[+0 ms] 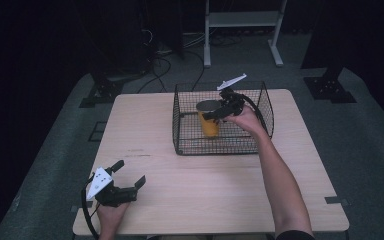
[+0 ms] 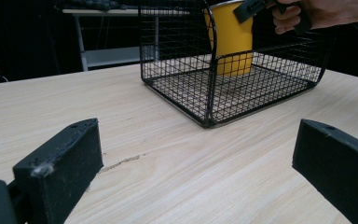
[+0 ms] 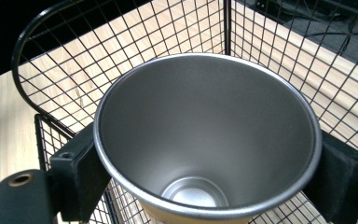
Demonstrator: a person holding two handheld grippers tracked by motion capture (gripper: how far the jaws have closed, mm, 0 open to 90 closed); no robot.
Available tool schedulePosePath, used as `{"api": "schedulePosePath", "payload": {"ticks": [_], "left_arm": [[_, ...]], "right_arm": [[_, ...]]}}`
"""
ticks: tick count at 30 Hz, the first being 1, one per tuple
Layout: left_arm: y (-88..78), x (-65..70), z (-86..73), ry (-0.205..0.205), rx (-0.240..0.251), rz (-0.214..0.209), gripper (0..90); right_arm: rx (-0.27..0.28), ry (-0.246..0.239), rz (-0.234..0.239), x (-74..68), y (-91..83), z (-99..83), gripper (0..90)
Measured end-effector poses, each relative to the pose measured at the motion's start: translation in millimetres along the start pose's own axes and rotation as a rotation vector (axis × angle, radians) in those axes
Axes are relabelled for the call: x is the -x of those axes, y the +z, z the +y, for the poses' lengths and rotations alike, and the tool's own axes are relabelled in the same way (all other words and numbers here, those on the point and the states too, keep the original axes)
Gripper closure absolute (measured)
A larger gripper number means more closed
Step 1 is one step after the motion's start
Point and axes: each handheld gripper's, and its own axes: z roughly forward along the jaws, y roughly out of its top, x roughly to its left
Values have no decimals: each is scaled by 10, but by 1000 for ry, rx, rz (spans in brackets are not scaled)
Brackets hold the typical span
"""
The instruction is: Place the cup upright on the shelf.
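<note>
Nearest the high camera, the left gripper (image 1: 125, 176) rests at the front left of the table (image 1: 220, 195), its fingers spread wide with nothing between them. Farther back, the right gripper (image 1: 215, 114) reaches into the wire basket (image 1: 187, 145) and holds a yellow cup (image 1: 209, 125), which stands upright inside.

From the left gripper view, two black fingers (image 2: 70, 158) stand well apart over bare wood; the basket (image 2: 242, 100) sits ahead with the cup (image 2: 230, 44) inside, the other gripper at its rim.

From the right gripper view, the fingers (image 3: 74, 170) press either side of the cup (image 3: 205, 140) just below its rim, its grey inside open to the camera.
</note>
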Motion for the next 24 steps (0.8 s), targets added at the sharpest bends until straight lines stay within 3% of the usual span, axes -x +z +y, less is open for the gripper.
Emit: {"api": "schedulePosePath", "payload": {"ticks": [10,24], "left_arm": [[-1,-2,0,-2,1,-2,8],[4,-4,-1,-5,2,-8,8]], "right_arm": [[-47,-2,-23,27,99,-2,124],[-99,-66,-61,2,161,-47,122]]}}
